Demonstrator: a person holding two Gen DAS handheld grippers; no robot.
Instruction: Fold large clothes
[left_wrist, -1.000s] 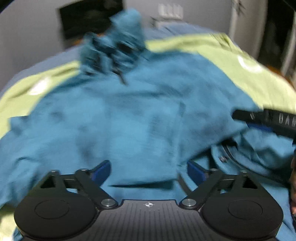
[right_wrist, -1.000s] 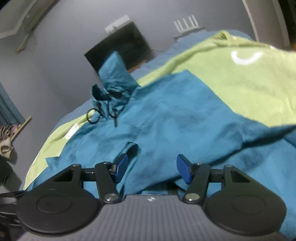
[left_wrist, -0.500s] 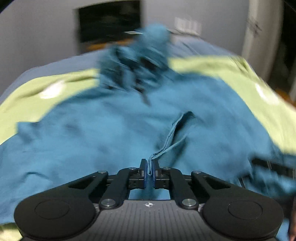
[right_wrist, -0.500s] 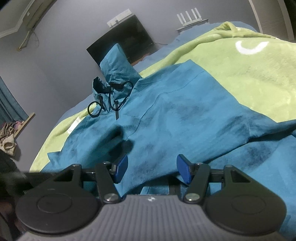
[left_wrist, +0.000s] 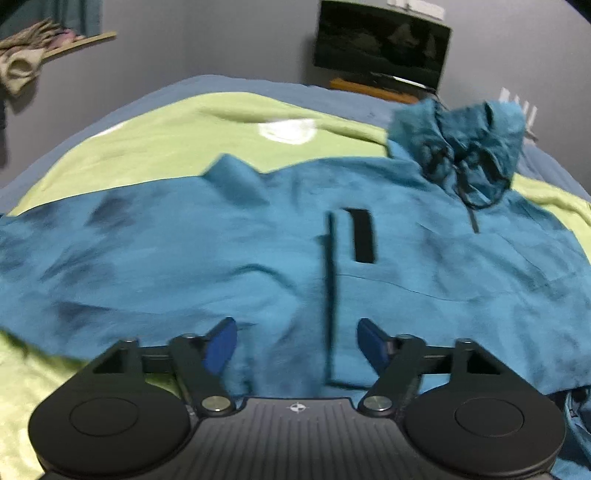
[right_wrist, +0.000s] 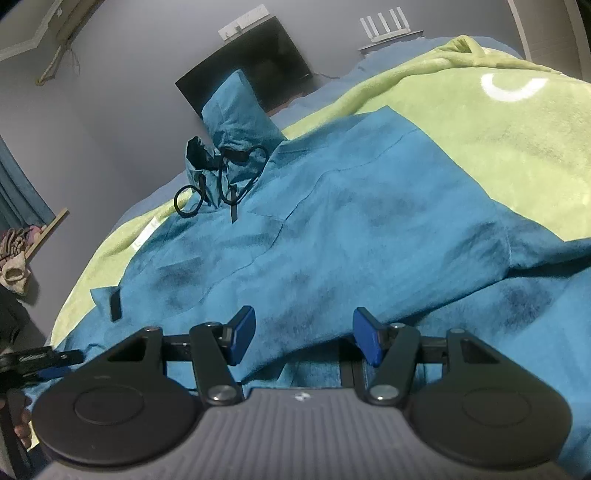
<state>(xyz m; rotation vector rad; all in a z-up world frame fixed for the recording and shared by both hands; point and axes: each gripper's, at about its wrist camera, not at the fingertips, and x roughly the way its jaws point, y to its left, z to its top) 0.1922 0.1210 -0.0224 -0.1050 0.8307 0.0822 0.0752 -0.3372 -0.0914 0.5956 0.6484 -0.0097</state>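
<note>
A large teal hooded jacket (left_wrist: 258, 251) lies spread on a lime-green blanket (left_wrist: 155, 147). Its hood (left_wrist: 461, 147) with black drawstrings is bunched at the far end. A black strap patch (left_wrist: 362, 236) and a dark front edge (left_wrist: 330, 280) show on the laid-over panel. My left gripper (left_wrist: 295, 343) is open and empty just above the near hem. In the right wrist view the jacket (right_wrist: 351, 229) fills the middle, with the hood (right_wrist: 232, 125) standing up. My right gripper (right_wrist: 303, 336) is open and empty over the near fabric. The left gripper's tip (right_wrist: 40, 360) shows at the left edge.
The green blanket (right_wrist: 498, 122) covers a blue bed (left_wrist: 229, 85). A dark TV screen (left_wrist: 380, 40) hangs on the grey wall beyond. A shelf with bundled cloth (left_wrist: 26, 55) is at the left. A white router (right_wrist: 388, 27) stands at the back.
My left gripper was shut on a jacket edge half a second ago; now it is open and the panel lies flat. The left view has swung left. My right gripper stays open.
</note>
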